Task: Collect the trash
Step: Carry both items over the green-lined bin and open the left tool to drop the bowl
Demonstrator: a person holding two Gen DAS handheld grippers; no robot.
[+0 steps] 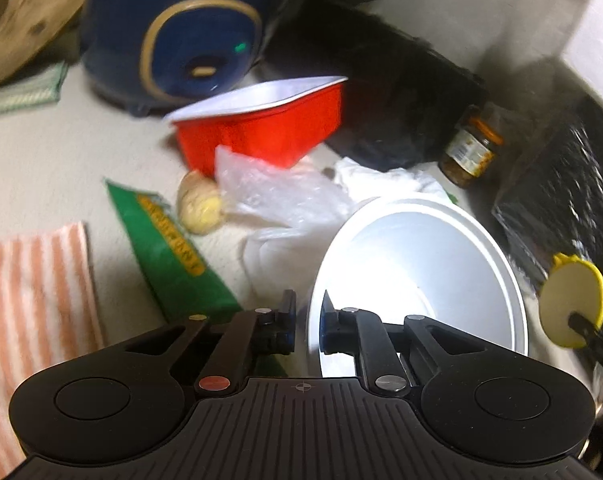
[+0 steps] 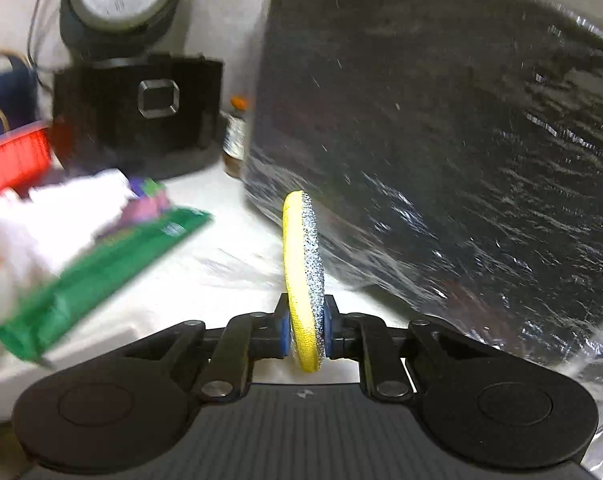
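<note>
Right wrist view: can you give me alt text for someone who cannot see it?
The right gripper is shut on a round yellow scrub pad with a silver glittery face, held on edge before a large black trash bag. To the left, on a white counter, lie a green wrapper and crumpled white paper.

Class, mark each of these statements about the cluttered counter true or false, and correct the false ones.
1. The right hand-held gripper grips a yellow round sponge. True.
2. The left hand-held gripper pinches the rim of the white bowl. True.
3. The red tray is blue outside. False: it is red outside, white inside.
4. The green packet lies inside the bowl. False: it lies on the counter beside it.
5. A small jar stands near the black bag. True.
</note>
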